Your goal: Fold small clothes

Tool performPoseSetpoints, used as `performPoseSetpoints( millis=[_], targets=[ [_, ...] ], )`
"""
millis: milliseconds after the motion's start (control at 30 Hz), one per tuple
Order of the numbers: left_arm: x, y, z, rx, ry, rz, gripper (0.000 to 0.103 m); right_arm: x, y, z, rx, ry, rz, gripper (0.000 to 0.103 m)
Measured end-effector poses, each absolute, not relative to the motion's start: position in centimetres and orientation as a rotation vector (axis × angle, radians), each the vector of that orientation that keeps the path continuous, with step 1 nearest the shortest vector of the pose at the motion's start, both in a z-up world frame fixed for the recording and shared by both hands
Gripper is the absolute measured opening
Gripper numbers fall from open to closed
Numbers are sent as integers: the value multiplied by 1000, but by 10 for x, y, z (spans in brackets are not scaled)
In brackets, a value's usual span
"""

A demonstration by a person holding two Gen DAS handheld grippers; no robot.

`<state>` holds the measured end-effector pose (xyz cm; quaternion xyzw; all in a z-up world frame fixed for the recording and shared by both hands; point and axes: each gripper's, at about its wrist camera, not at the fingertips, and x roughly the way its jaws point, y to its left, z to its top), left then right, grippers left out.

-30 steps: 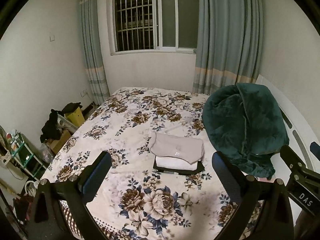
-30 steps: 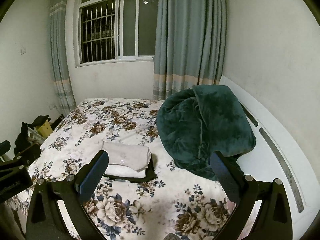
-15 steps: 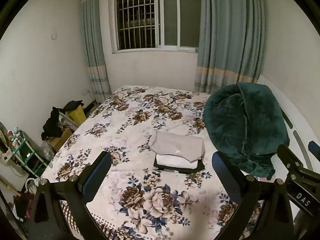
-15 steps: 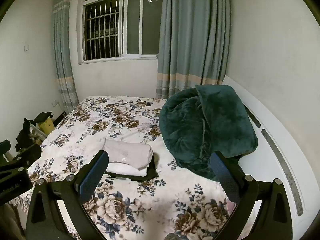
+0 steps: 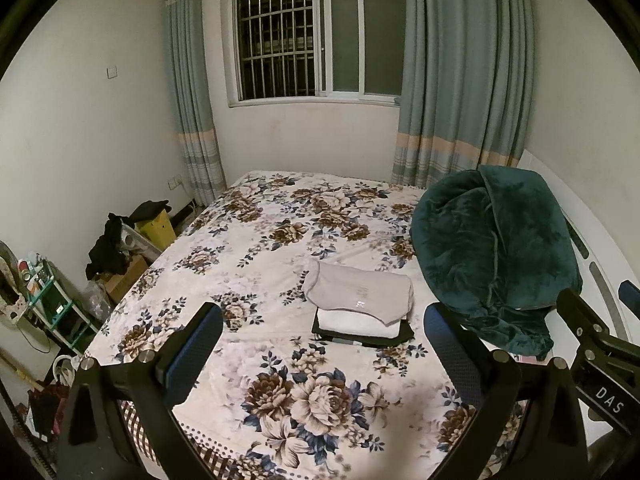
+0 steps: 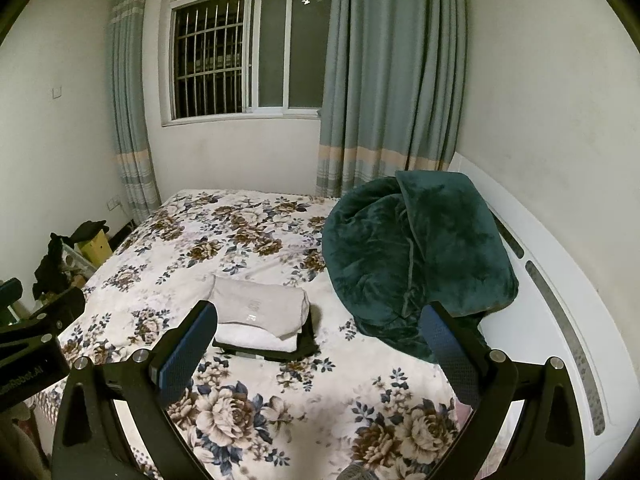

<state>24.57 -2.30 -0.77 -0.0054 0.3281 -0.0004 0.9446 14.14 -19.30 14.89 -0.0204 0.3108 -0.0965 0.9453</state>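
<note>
A small stack of folded clothes lies on the floral bedspread [image 5: 256, 248]: a grey garment [image 5: 360, 294] on top, a white one [image 5: 356, 324] under it, a black one [image 5: 364, 338] at the bottom. The stack shows in the right wrist view too [image 6: 260, 306]. My left gripper [image 5: 320, 344] is open and empty, held above the near end of the bed, well short of the stack. My right gripper [image 6: 320, 340] is open and empty, also held back from the stack. Each gripper shows at the edge of the other's view.
A bunched dark green blanket [image 5: 492, 248] lies right of the stack against the white headboard [image 6: 560, 300]. Boxes, dark clothes and a small shelf [image 5: 60, 304] crowd the floor left of the bed. A barred window and curtains are on the far wall.
Both grippers have drawn back and tilted up a little; the stack sits slightly lower and farther in both views. The clothes have not moved.
</note>
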Motion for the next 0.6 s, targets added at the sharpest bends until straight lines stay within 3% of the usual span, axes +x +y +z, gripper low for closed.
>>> performPoseSetpoints(
  millis=[600],
  targets=[
    [249, -18, -7, -12, 671, 5, 103, 147, -181, 153, -48, 628, -174, 103]
  ],
)
